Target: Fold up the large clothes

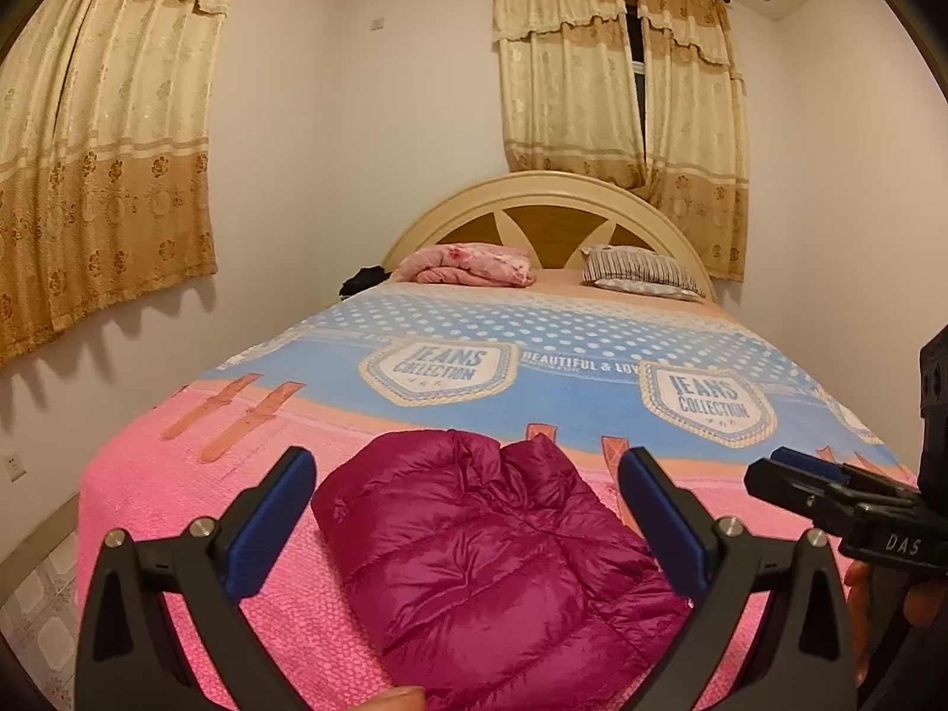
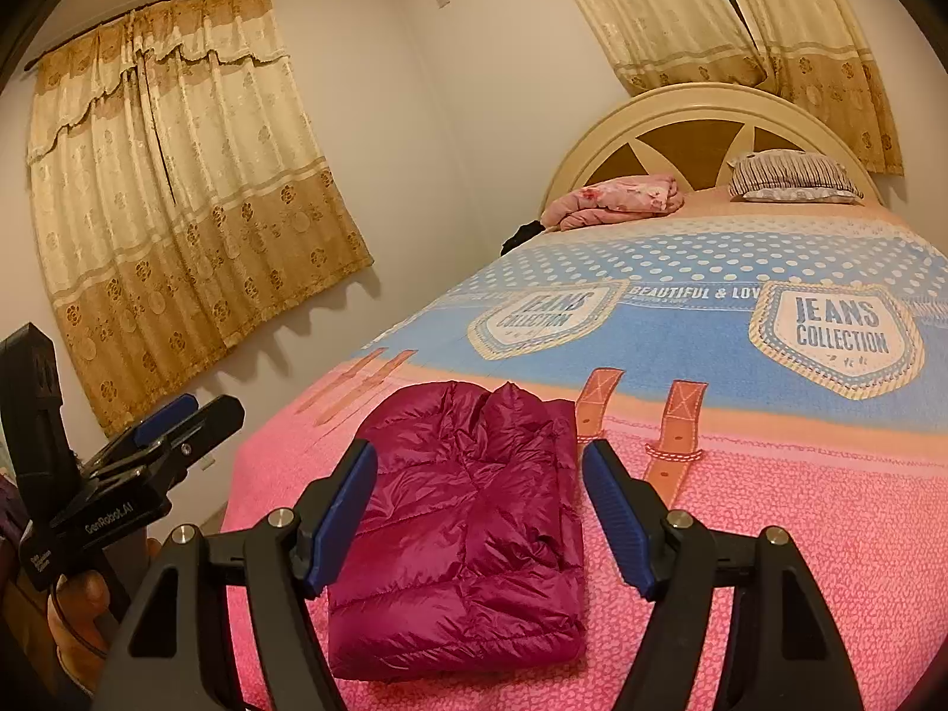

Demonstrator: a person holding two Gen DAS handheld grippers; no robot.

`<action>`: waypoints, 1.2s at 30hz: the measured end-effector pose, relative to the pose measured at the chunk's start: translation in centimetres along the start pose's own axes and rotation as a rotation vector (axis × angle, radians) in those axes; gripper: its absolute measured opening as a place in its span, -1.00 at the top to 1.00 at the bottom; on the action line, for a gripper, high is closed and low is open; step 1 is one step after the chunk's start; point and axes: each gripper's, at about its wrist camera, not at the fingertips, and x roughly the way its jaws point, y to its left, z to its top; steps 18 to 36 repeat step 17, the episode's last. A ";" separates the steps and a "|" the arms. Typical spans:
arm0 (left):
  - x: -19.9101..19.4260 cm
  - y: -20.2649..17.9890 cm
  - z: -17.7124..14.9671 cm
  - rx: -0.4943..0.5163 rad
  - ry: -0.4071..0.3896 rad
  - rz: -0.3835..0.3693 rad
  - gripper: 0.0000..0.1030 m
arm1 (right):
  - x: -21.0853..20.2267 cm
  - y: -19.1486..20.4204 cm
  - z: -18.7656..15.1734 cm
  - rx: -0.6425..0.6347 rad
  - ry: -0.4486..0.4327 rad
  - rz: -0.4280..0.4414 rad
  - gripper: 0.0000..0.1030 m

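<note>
A magenta puffer jacket [image 1: 492, 557] lies folded into a compact block on the pink end of the bed cover [image 1: 178, 509], near the foot of the bed. My left gripper [image 1: 465, 474] hovers just short of it, jaws open and nothing between the blue pads [image 1: 657, 509]. In the right wrist view the same jacket [image 2: 474, 533] lies ahead of my right gripper [image 2: 477, 468], which is open too and clear of the fabric. Each gripper shows in the other's view: the right gripper [image 1: 829, 492] at the right edge, the left gripper [image 2: 148, 438] at the left edge.
The bed cover [image 2: 770, 503] runs pink, then blue with "JEANS COLLECTION" badges. A folded pink blanket [image 1: 468, 263] and a striped pillow [image 1: 643, 272] lie by the cream headboard [image 1: 551, 189]. Curtains [image 1: 101, 136] hang on the left wall and behind the bed. Tiled floor [image 1: 41, 598] lies at the left.
</note>
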 end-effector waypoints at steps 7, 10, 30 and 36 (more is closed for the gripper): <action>0.2 0.0 -0.1 0.007 0.007 0.010 -1.00 | -0.1 0.1 -0.1 -0.003 -0.003 0.005 -0.41; 0.3 0.1 -0.1 0.006 0.007 0.011 -1.00 | 0.0 0.1 -0.1 -0.001 -0.001 0.005 -0.42; 0.3 0.0 -0.3 0.023 0.004 -0.001 -1.00 | 0.1 0.0 -0.6 0.003 0.010 0.003 -0.42; 0.3 0.0 -0.3 0.023 0.004 -0.001 -1.00 | 0.1 0.0 -0.6 0.003 0.010 0.003 -0.42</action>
